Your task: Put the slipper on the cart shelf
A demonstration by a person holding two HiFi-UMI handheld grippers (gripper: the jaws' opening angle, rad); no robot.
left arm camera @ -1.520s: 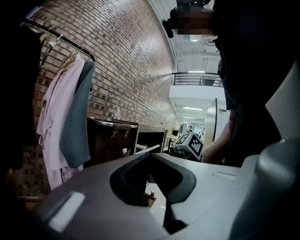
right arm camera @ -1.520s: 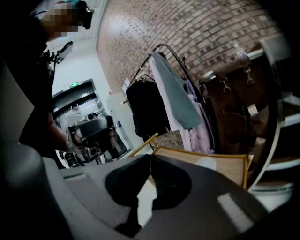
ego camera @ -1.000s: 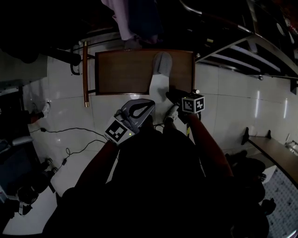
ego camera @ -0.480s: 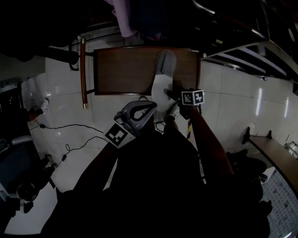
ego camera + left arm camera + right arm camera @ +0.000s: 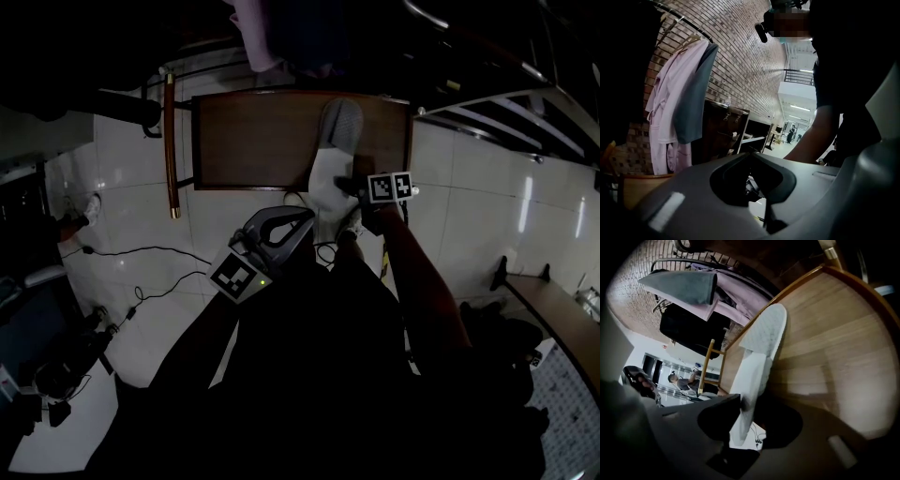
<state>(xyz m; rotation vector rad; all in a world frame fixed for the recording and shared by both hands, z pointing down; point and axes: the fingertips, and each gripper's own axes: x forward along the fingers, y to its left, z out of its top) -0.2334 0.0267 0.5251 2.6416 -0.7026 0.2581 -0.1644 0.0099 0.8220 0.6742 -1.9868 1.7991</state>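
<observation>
Shows placing step, slipper [image 5: 333, 150] going onto cart shelf [image 5: 253, 141] by R gripper [image 5: 354, 187]. Grey toe end resting on wooden shelf; white heel end overhanging near edge, over floor [image 5: 122, 206]. R jaws closing on heel end, sole edge-on btw them, one pad touching it in right gripper view. L gripper [image 5: 306, 215] off to side, short of shelf, above floor; jaws together, nothing btw them; apparently no part in this step. Judged approx. half done: toe on, heel off. Next move calls for firm grip on heel, push fwd along shelf until whole sole is supported, lay flat, then open jaws and back straight out w/o dragging slipper off. Risk if let go early: heel tips over edge.
</observation>
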